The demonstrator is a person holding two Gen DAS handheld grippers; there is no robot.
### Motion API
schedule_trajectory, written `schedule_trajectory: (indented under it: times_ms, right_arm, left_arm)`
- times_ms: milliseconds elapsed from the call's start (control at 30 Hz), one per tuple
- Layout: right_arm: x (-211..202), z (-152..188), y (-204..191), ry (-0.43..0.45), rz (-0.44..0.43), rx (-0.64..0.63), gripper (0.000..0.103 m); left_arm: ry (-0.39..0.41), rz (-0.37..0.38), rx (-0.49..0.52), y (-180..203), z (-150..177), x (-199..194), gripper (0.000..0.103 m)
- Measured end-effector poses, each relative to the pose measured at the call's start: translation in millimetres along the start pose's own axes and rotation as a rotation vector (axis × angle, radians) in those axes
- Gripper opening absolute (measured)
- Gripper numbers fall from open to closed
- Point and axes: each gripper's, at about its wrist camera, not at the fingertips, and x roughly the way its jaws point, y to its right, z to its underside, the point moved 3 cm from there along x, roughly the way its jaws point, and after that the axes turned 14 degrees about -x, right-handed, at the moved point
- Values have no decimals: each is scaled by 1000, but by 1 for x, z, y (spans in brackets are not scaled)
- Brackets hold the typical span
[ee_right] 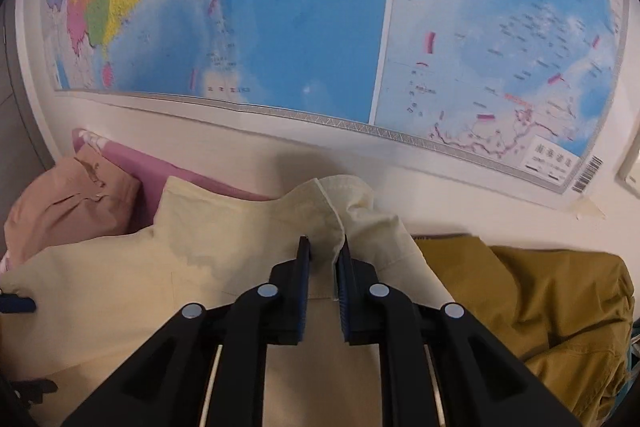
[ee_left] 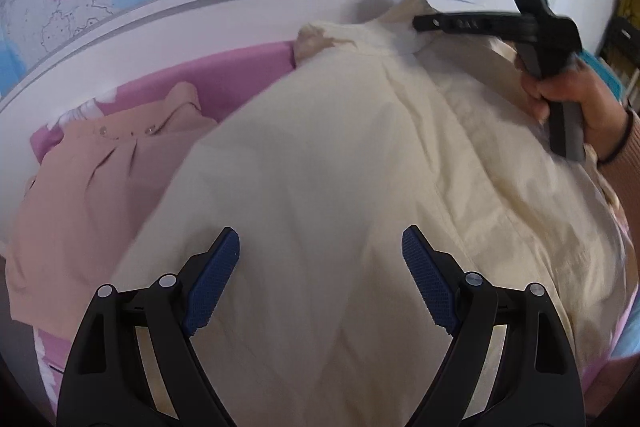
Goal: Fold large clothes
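A large cream shirt [ee_left: 320,147] lies spread over a pink sheet, its collar [ee_right: 344,195] toward the wall. My left gripper [ee_left: 320,239] hovers wide open above the shirt's body, with nothing between its blue pads [ee_left: 212,279]. My right gripper [ee_right: 324,243] points at the collar with its jaws only a narrow gap apart; the flat cloth and a collar seam show through the gap, and the pads do not visibly press on it. In the left wrist view the right gripper [ee_left: 418,23] reaches over the collar, held by a hand [ee_left: 576,95].
A peach garment [ee_left: 80,187] lies crumpled left of the shirt on the pink sheet [ee_left: 240,79]. A mustard garment [ee_right: 540,299] sits to the right. A white wall with a large map [ee_right: 300,7] rises directly behind the collar.
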Motion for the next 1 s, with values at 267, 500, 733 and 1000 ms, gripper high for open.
schedule_trajectory:
  times_ms: [267,500,733,1000]
  right_arm:
    - [-170,70,11,151,-106,-39,73]
    - [-288,258,-3,51,-37,-18,75]
    - [-303,375,-44,-76,3,47,78]
    - [-263,388,-65,-72,173,17,76]
  left_arm:
    - [32,87,5,-7,51,-60,84]
    - [116,188,11,-9,136,-131,88]
    - [86,199,158,18,215,-156,88]
    - [48,43,147,36,248,-120,90]
